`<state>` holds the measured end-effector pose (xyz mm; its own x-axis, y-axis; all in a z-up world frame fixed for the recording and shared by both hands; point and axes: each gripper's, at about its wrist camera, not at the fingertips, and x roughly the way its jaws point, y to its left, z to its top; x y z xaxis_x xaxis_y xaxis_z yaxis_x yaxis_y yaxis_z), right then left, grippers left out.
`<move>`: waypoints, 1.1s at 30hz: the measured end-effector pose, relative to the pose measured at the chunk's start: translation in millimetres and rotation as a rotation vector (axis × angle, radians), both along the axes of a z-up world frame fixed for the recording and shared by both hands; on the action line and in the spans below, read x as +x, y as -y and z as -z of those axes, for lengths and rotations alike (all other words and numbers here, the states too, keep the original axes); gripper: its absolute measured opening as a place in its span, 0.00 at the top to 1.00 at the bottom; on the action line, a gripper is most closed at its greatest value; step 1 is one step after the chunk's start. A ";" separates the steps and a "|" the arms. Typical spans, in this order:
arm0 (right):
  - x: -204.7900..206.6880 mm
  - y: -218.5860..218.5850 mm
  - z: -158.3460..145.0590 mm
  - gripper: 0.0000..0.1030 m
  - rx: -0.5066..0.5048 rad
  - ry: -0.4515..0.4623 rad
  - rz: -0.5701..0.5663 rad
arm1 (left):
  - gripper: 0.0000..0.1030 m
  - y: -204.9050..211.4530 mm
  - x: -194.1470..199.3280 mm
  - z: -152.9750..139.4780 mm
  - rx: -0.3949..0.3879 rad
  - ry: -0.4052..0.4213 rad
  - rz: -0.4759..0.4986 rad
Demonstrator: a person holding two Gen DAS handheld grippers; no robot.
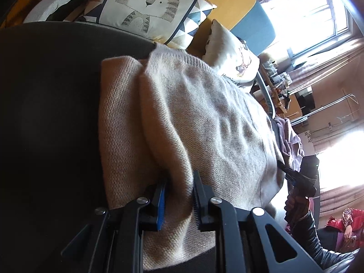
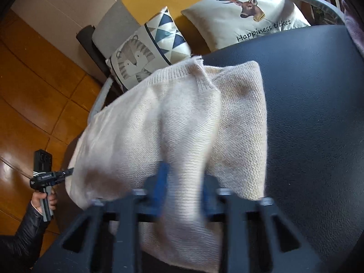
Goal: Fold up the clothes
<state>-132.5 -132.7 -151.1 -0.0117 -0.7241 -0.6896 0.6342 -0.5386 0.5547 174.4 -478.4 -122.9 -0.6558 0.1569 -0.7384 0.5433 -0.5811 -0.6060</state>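
one cream knit sweater [image 1: 193,118], two grippers, two cushions. the left gripper [image 1: 177,201] points along the sweater's length, its jaws clamped on a raised fold of knit that bunches between the blue pad and the black one. the right gripper [image 2: 184,186], blurred, likewise pinches a ridge of the sweater [image 2: 173,122] between its blue pads. from each pair of jaws the sweater stretches forward, partly lifted, over a dark round table [image 2: 314,104], its ribbed hem at the far end. a hand [image 2: 43,201] in a black sleeve holds the left gripper's handle off the sweater's far side. beyond the hem lie a tiger cushion [image 2: 134,61] and a deer cushion [image 2: 248,9].
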 end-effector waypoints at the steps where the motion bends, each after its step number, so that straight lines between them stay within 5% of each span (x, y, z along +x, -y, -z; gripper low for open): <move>1: 2.7 0.7 -2.0 0.89 -0.004 -0.006 -0.014 | 0.90 -0.8 1.6 0.0 -0.001 -0.007 0.004; 11: 28.5 -29.7 -34.8 0.91 -0.135 -0.037 -0.026 | 0.93 -12.3 33.9 -18.4 -0.006 -0.096 -0.029; 23: 38.8 -30.1 -0.9 0.88 0.014 -0.029 -0.010 | 0.93 -31.2 67.1 15.1 0.025 -0.030 -0.052; 26: 34.9 -28.6 -4.5 0.73 -0.005 -0.035 0.011 | 0.92 -28.6 69.1 5.7 0.003 -0.050 -0.064; 28: 32.9 -30.2 -6.7 0.39 -0.016 -0.040 0.027 | 0.86 -26.4 68.4 -2.5 -0.020 -0.061 -0.069; 33: 28.1 -34.0 -12.2 0.31 -0.045 -0.051 0.068 | 0.80 -16.9 55.6 -8.8 -0.037 -0.067 -0.080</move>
<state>-104.5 -98.7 -138.9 -0.0962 -0.7504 -0.6540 0.6250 -0.5569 0.5470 230.0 -461.6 -114.1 -0.7134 0.0756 -0.6967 0.5475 -0.5604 -0.6214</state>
